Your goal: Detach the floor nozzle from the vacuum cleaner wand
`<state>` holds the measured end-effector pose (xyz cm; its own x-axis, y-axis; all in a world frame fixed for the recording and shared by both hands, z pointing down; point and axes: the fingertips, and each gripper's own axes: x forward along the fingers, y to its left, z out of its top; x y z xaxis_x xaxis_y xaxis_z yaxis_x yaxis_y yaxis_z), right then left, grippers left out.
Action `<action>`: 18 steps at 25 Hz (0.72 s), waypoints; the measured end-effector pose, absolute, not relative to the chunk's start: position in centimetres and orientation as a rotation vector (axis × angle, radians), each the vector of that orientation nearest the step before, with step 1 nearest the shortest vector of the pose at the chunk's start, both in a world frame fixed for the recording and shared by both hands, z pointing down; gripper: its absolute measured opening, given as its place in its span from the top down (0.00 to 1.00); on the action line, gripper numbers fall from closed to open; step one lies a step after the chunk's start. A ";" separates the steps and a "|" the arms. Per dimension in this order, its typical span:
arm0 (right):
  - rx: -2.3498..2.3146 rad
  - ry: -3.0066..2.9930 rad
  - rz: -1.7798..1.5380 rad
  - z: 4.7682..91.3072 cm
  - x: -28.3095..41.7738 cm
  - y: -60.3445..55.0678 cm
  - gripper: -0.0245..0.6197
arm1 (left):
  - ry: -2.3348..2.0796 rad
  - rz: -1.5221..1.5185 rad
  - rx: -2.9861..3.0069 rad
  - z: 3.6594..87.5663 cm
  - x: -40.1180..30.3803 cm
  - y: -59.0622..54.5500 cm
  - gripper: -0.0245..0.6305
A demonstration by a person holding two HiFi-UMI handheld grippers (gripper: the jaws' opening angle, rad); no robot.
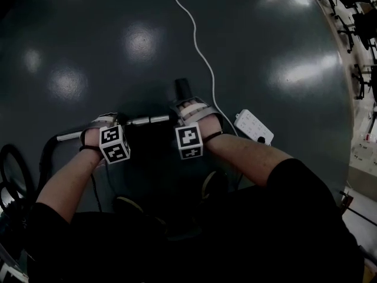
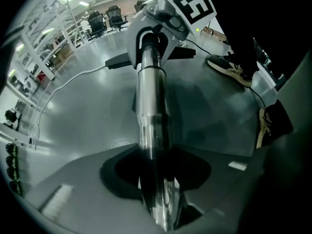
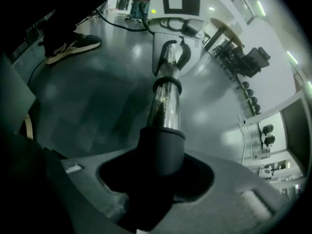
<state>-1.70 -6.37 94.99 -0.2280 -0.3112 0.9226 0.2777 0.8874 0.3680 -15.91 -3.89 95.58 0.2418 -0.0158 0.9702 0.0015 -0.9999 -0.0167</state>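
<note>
Left tongs [image 2: 155,179] pinch the chrome wand [image 2: 151,106], which runs level, low over the dark floor [image 1: 118,34]. Right tongs [image 3: 156,179] pinch the black collar [image 3: 162,147] at its end, beside the floor nozzle [image 2: 117,61]. A white power strip [image 1: 254,127] and cable [image 1: 197,47] lie near the right hand's side; wide floor stretches ahead.

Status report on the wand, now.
Both on: left gripper shut on chrome wand; right gripper shut on black collar on it. No clear sight of nozzle. Nearby: white cable and power strip, close beside right gripper.
</note>
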 end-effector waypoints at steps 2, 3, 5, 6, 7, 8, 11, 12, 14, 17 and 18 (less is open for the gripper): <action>0.034 -1.770 -0.504 93.9 -2.2 -6.4 0.73 | 0.048 -1.892 -2.476 94.5 -16.0 -4.4 0.73; 0.036 -1.803 -0.441 93.4 -2.5 -6.3 0.75 | 0.064 -1.883 -2.476 94.1 -16.1 -4.6 0.73; 0.001 -1.852 -0.287 92.7 -3.1 -5.7 0.78 | 0.084 -1.890 -2.468 93.8 -16.5 -4.7 0.74; -0.037 -1.865 -0.214 92.2 -3.3 -5.4 0.78 | 0.087 -1.902 -2.463 93.6 -16.6 -4.7 0.74; -0.076 -1.875 -0.149 91.7 -3.5 -5.1 0.78 | 0.088 -1.911 -2.459 93.5 -16.7 -4.7 0.74; -0.113 -1.884 -0.094 91.1 -3.6 -4.9 0.78 | 0.089 -1.917 -2.457 93.2 -16.6 -4.8 0.74; -0.193 -1.898 0.045 89.2 -3.8 -4.6 0.77 | 0.096 -1.926 -2.456 92.4 -16.4 -4.9 0.74; -0.214 -1.891 0.108 88.8 -3.6 -4.5 0.77 | 0.093 -1.930 -2.454 92.3 -16.3 -4.9 0.74; -0.255 -1.849 0.298 88.3 -2.6 -3.7 0.76 | 0.072 -1.935 -2.446 92.3 -15.9 -4.6 0.74; -0.340 -1.831 0.614 87.2 -2.3 -2.1 0.75 | 0.031 -1.934 -2.432 92.2 -15.4 -4.1 0.74; -0.353 -1.832 0.666 86.9 -2.4 -2.0 0.75 | 0.022 -1.930 -2.435 92.1 -15.2 -4.0 0.74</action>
